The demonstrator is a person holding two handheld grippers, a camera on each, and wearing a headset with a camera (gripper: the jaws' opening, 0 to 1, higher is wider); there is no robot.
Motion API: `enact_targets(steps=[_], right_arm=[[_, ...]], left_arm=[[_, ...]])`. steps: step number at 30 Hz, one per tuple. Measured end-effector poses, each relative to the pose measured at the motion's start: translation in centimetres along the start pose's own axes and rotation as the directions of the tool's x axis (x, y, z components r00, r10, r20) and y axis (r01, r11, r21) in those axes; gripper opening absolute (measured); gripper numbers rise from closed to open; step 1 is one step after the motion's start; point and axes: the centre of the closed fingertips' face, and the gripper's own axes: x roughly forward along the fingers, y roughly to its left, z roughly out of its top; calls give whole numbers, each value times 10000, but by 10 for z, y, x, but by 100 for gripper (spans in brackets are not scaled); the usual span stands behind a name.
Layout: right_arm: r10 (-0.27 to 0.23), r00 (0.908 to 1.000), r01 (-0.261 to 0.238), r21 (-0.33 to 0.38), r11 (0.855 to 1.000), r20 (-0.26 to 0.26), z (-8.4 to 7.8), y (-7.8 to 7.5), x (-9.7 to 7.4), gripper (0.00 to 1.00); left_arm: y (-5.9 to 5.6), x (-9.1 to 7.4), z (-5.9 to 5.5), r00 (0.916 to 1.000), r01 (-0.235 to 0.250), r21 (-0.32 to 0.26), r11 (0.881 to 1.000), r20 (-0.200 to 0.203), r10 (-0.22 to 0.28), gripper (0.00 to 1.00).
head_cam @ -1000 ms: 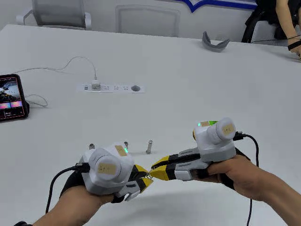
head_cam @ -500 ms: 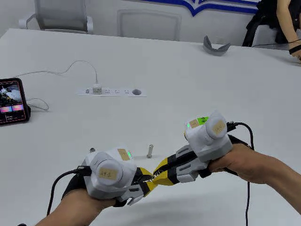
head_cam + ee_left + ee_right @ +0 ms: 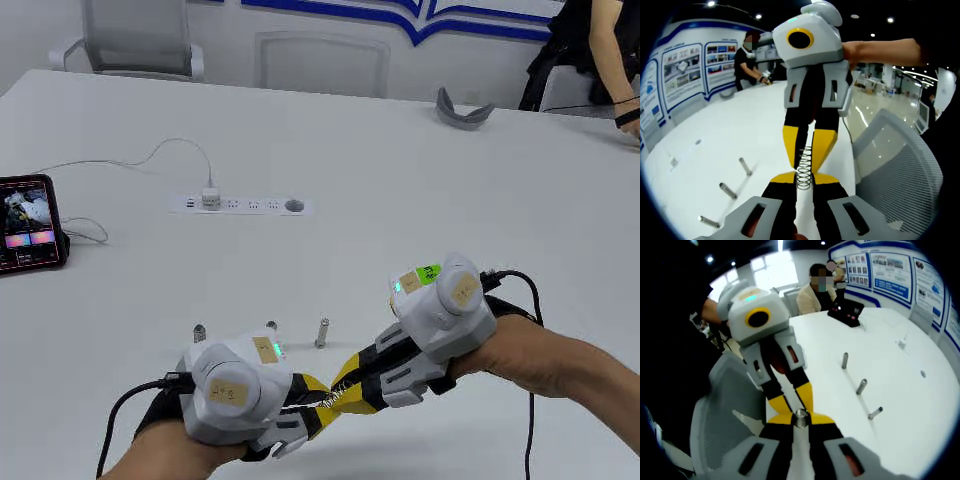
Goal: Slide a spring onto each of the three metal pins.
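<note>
**Q:** What is in the scene, starting from the left?

**A:** A tablet (image 3: 30,222) lies at the left edge of a white worktop (image 3: 450,200), with a power strip (image 3: 240,205) further in. Nearer the person, three short metal pins (image 3: 271,326) stand upright in a row, close together. Just in front of them the left claw (image 3: 318,405) and the right claw (image 3: 334,399) meet tip to tip, low over the worktop.

**Q:** Where is the spring?

**A:** It is between the two claws. In the left gripper view the spring (image 3: 803,170) runs from the left claw's clenched yellow tips into the right claw's tips, which pinch its far end. Both claws are clenched on the one spring. It is near the pins but on none of them.

**Q:** What could go wrong from here?

**A:** As I judge it, one claw must let go before the spring can pass over a pin. If both ease off together, the spring may drop and roll away. Squeezing or pulling it could bend the coils, and they might then catch on a pin's top.

**Q:** Does one view show what another does not?

**A:** Yes. In the head view the spring is a tiny glint, while the left gripper view shows its coils along their length. The right gripper view looks at it end-on, as a small round shape. The pins are too small to tell whether any already carries a spring.
</note>
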Motion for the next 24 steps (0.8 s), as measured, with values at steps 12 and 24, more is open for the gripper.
enact_targets(steps=[12, 24], right_arm=[[-227, 9995, 221, 265, 9994, 215, -4, -5, -3, 12], [-532, 9986, 534, 167, 9984, -76, -22, -12, -12, 12]], left_arm=[[2, -3, -6, 9999, -79, -208, 9998, -64, 77, 16], [9, -8, -17, 9989, -421, -584, 9974, -238, 408, 21]])
